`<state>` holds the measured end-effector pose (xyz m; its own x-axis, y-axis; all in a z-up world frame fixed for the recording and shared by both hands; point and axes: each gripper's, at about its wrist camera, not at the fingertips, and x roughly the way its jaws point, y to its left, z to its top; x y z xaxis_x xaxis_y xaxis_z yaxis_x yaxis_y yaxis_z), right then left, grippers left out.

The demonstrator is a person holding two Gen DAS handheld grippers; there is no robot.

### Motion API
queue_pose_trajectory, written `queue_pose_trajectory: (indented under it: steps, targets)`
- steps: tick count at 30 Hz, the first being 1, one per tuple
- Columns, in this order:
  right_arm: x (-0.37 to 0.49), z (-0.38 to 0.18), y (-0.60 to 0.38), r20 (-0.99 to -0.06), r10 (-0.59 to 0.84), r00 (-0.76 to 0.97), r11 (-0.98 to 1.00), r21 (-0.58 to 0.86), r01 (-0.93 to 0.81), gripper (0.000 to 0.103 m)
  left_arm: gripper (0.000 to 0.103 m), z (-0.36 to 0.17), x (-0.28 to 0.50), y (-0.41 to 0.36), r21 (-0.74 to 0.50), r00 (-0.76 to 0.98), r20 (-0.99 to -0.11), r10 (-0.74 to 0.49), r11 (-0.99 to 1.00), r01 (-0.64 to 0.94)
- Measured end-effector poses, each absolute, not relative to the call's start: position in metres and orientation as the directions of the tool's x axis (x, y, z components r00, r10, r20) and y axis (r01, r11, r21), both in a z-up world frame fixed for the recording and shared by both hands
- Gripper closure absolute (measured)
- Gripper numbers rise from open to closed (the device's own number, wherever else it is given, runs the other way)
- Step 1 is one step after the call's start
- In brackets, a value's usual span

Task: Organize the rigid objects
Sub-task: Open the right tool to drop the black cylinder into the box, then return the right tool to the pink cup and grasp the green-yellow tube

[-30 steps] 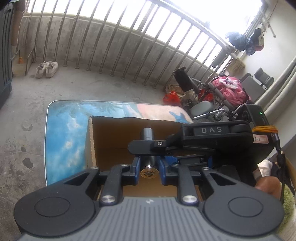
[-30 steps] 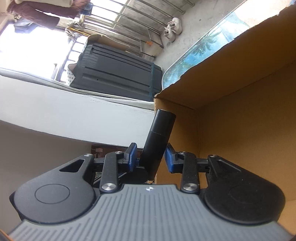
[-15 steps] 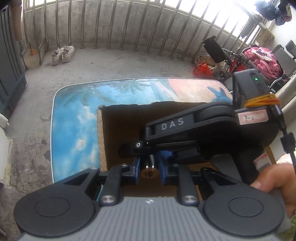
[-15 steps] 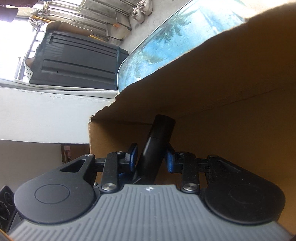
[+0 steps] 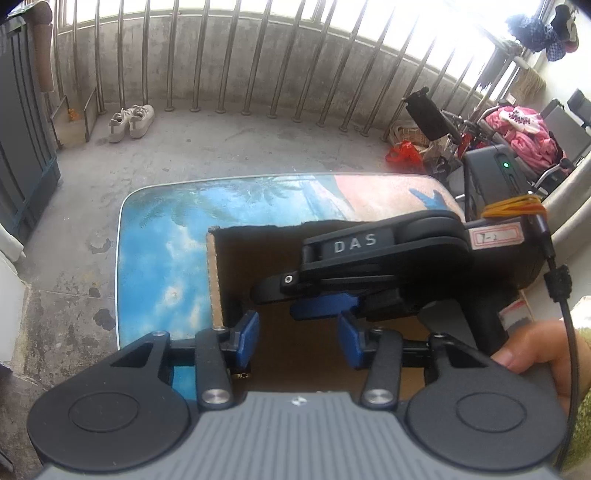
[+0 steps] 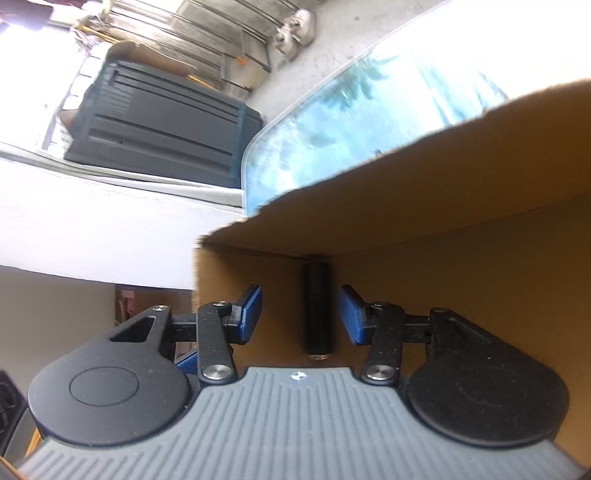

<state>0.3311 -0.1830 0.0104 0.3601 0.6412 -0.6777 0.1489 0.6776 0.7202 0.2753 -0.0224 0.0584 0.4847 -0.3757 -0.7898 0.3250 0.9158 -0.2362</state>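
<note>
— What sort of place is shown?
— A home balcony: a concrete floor (image 5: 240,147) is fenced by a steel railing (image 5: 258,55), sneakers (image 5: 131,118) are left beside it, and laundry (image 5: 517,129) is piled nearby.

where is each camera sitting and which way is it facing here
Left wrist: on the left gripper, looking steeply down over the cardboard box on the blue table; the right gripper and a hand cross in from the right.
Right wrist: on the right gripper, tilted into the box; jaws just opened, a black cylinder lying free between them.
Shared: box, table, white shoes.
</note>
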Motion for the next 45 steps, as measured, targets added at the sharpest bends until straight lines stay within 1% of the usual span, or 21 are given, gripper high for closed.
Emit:
queue_pose_trajectory:
  steps: [3, 5, 9, 12, 14, 15, 19, 22, 25, 27, 29, 31, 32, 33, 35, 37, 39, 41, 42, 44, 45]
  targets:
    - [0.308, 0.042, -0.193, -0.632, 0.647, 0.426, 0.664, 0.742, 0.092, 0.054, 0.047, 0.080, 0.261, -0.006, -0.275, 0.528, -0.744, -0.411, 0.907, 0.318]
    - [0.287, 0.064, -0.199, -0.584, 0.663, 0.467, 0.641, 0.766, 0.048, 0.053, 0.043, 0.097, 0.248, 0.004, -0.294, 0.561, -0.704, -0.435, 0.898, 0.327]
    - [0.224, 0.108, -0.223, -0.451, 0.715, 0.534, 0.566, 0.822, -0.064, 0.047, 0.021, 0.133, 0.206, 0.027, -0.333, 0.617, -0.607, -0.500, 0.866, 0.374]
    - [0.165, 0.129, -0.241, -0.354, 0.740, 0.573, 0.517, 0.843, -0.147, 0.039, 0.010, 0.152, 0.168, 0.044, -0.339, 0.642, -0.539, -0.545, 0.838, 0.427]
    - [0.122, 0.138, -0.257, -0.317, 0.733, 0.602, 0.511, 0.841, -0.180, 0.030, 0.004, 0.157, 0.143, 0.052, -0.329, 0.653, -0.507, -0.562, 0.827, 0.457]
    - [0.102, 0.140, -0.267, -0.305, 0.728, 0.614, 0.509, 0.840, -0.187, 0.030, 0.003, 0.157, 0.130, 0.055, -0.325, 0.656, -0.495, -0.569, 0.822, 0.467]
    - [0.032, 0.122, -0.295, -0.297, 0.688, 0.663, 0.511, 0.846, -0.151, 0.028, 0.002, 0.137, 0.091, 0.057, -0.292, 0.657, -0.504, -0.561, 0.826, 0.482]
    - [-0.025, 0.096, -0.315, -0.334, 0.644, 0.688, 0.522, 0.849, -0.076, 0.027, 0.002, 0.111, 0.068, 0.050, -0.239, 0.657, -0.535, -0.531, 0.841, 0.485]
    - [-0.047, 0.048, -0.304, -0.420, 0.598, 0.683, 0.550, 0.835, 0.032, 0.027, 0.002, 0.078, 0.049, 0.033, -0.184, 0.637, -0.586, -0.501, 0.848, 0.497]
    - [-0.050, 0.019, -0.291, -0.475, 0.584, 0.659, 0.563, 0.821, 0.092, 0.028, 0.004, 0.055, 0.040, 0.015, -0.144, 0.614, -0.627, -0.479, 0.846, 0.513]
    - [-0.047, -0.009, -0.270, -0.516, 0.569, 0.640, 0.583, 0.802, 0.128, 0.034, 0.006, 0.031, 0.032, -0.002, -0.110, 0.586, -0.660, -0.470, 0.832, 0.544]
    - [-0.042, -0.022, -0.256, -0.552, 0.552, 0.625, 0.615, 0.776, 0.141, 0.040, 0.015, 0.013, 0.030, -0.018, -0.099, 0.551, -0.697, -0.459, 0.823, 0.560]
    - [-0.040, -0.026, -0.247, -0.567, 0.542, 0.620, 0.633, 0.761, 0.142, 0.045, 0.023, 0.004, 0.031, -0.024, -0.103, 0.530, -0.713, -0.460, 0.816, 0.569]
    - [-0.036, -0.029, -0.241, -0.578, 0.538, 0.614, 0.646, 0.750, 0.141, 0.046, 0.032, -0.002, 0.032, -0.029, -0.105, 0.511, -0.727, -0.459, 0.810, 0.577]
    - [-0.029, -0.034, -0.233, -0.596, 0.534, 0.600, 0.664, 0.735, 0.139, 0.051, 0.040, -0.012, 0.035, -0.037, -0.102, 0.492, -0.741, -0.456, 0.802, 0.589]
    - [-0.025, -0.037, -0.228, -0.607, 0.535, 0.588, 0.673, 0.727, 0.139, 0.054, 0.041, -0.017, 0.036, -0.042, -0.091, 0.486, -0.747, -0.454, 0.793, 0.602]
    - [-0.022, -0.037, -0.225, -0.624, 0.525, 0.579, 0.688, 0.711, 0.143, 0.056, 0.055, -0.020, 0.035, -0.045, -0.078, 0.485, -0.748, -0.453, 0.785, 0.614]
    - [-0.020, -0.038, -0.223, -0.635, 0.519, 0.572, 0.698, 0.701, 0.145, 0.059, 0.060, -0.022, 0.033, -0.045, -0.073, 0.477, -0.752, -0.455, 0.777, 0.626]
    - [-0.018, -0.040, -0.222, -0.637, 0.520, 0.568, 0.698, 0.701, 0.147, 0.060, 0.065, -0.023, 0.034, -0.046, -0.073, 0.471, -0.755, -0.456, 0.773, 0.631]
    - [-0.016, -0.043, -0.220, -0.640, 0.525, 0.561, 0.696, 0.702, 0.150, 0.065, 0.068, -0.025, 0.035, -0.049, -0.076, 0.461, -0.759, -0.460, 0.765, 0.639]
    - [-0.016, -0.043, -0.220, -0.639, 0.529, 0.558, 0.693, 0.705, 0.151, 0.066, 0.068, -0.025, 0.035, -0.050, -0.072, 0.461, -0.759, -0.459, 0.764, 0.642]
